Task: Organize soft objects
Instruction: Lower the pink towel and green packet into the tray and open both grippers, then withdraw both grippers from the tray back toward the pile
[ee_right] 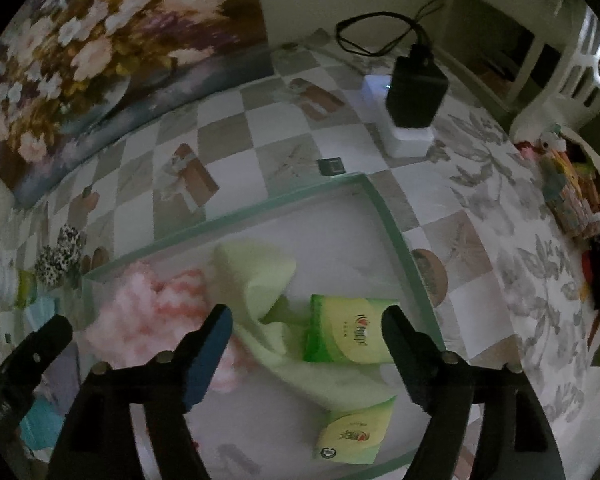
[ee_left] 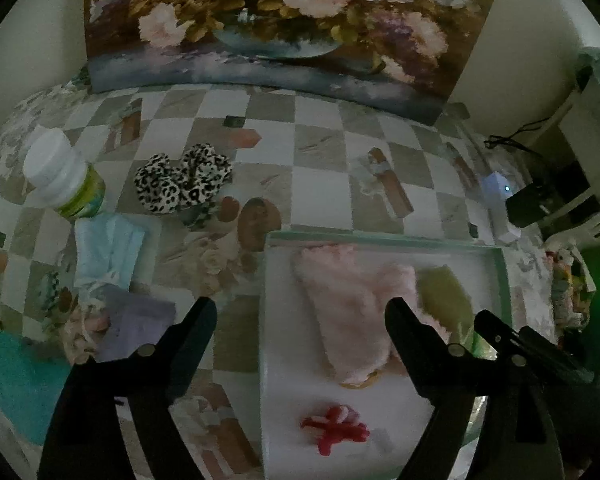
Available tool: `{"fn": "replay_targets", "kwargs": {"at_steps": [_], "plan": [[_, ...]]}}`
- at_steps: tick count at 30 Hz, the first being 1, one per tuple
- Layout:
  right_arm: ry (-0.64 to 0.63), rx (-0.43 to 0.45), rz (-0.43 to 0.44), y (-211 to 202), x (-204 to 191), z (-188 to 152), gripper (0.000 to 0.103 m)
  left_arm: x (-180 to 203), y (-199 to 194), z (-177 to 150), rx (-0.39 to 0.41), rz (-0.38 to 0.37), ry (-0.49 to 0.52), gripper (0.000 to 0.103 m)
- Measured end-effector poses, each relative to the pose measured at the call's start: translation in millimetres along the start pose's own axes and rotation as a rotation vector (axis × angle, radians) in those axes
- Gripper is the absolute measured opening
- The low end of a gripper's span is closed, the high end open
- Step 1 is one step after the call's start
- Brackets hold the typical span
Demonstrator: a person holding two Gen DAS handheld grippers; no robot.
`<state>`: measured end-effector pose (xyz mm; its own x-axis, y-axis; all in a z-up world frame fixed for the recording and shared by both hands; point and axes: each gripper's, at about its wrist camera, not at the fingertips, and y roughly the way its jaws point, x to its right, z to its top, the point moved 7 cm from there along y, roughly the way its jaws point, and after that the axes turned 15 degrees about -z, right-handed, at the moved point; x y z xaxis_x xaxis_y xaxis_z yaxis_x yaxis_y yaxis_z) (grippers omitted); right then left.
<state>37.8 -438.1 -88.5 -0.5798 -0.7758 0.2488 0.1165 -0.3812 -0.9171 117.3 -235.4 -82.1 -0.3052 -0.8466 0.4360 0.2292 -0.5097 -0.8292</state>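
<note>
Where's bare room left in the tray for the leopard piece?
Free: the tray's far right corner, beyond the green cloth and tissue packs, and its near left floor between the pink fluff and the red scrap. Crowded: the middle, where fluff, cloth and packs bunch together.

1. Below my left tongs (ee_left: 300, 312) the pink fluffy cloth (ee_left: 348, 312) looks plush and matt, with a long nap.
2. Between my right tongs (ee_right: 306, 320) the pale green cloth (ee_right: 260, 280) looks smooth, thin and matt.
3. Just past it, the two green tissue packs (ee_right: 348, 332) have a glossy plastic wrap.
4. The tray (ee_right: 388, 216) under both looks like smooth white plastic with a pale green rim.
5. Left of my left tongs, the leopard-print scrunchie (ee_left: 184, 184) looks velvety.
6. The white bottle (ee_left: 60, 172) beside it looks like glossy plastic.
7. The checked table cover (ee_left: 324, 160) looks smooth with a slight sheen.
</note>
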Motion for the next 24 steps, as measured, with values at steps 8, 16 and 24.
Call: {"fn": "replay_targets", "kwargs": {"at_steps": [8,16,24], "plan": [[0.033,0.041,0.027,-5.5,4.2,5.2,0.103,-12.5,3.5,-0.8,0.015,0.015,-0.026,0.102],[0.048,0.015,0.056,-2.4,4.1,4.2,0.103,-17.3,-3.3,4.1,0.066,0.025,-0.019,0.103],[0.054,0.032,0.063,-6.9,4.6,4.5,0.103,-21.3,-17.8,12.4,0.140,0.019,0.023,0.103]]}}
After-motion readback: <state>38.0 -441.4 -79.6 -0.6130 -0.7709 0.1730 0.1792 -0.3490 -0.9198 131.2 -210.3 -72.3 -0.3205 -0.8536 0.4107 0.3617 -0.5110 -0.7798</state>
